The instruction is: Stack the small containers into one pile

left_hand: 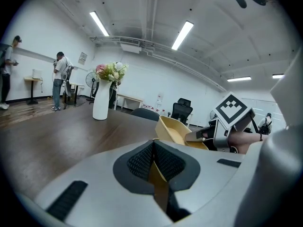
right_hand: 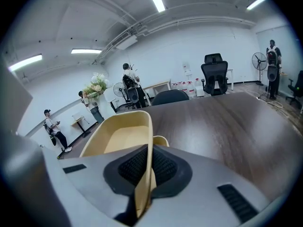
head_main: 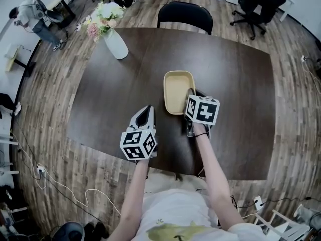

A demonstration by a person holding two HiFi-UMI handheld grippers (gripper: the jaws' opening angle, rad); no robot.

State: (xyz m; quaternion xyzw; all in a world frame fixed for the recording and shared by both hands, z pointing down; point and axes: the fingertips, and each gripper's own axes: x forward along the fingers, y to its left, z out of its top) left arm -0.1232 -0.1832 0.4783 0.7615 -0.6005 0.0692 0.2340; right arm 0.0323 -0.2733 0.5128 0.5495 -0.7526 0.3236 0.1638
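Dark wood table (head_main: 100, 99) fills most of the head view. A beige container (head_main: 175, 87) is over its middle, just ahead of the person. The right gripper (right_hand: 147, 167) is clamped tight on the container's right wall, a pad on each face. The left gripper (left_hand: 153, 162), near the container but apart from it, has its jaws closed on a thin tan strip (left_hand: 159, 186). I cannot tell what the strip belongs to.

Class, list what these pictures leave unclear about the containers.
- Number of containers: in the head view, the right gripper covers the near end of the tan container; the right gripper view shows only an arc of a second rim.
- Tan strip in the left gripper: left gripper view, too narrow a sliver to identify.
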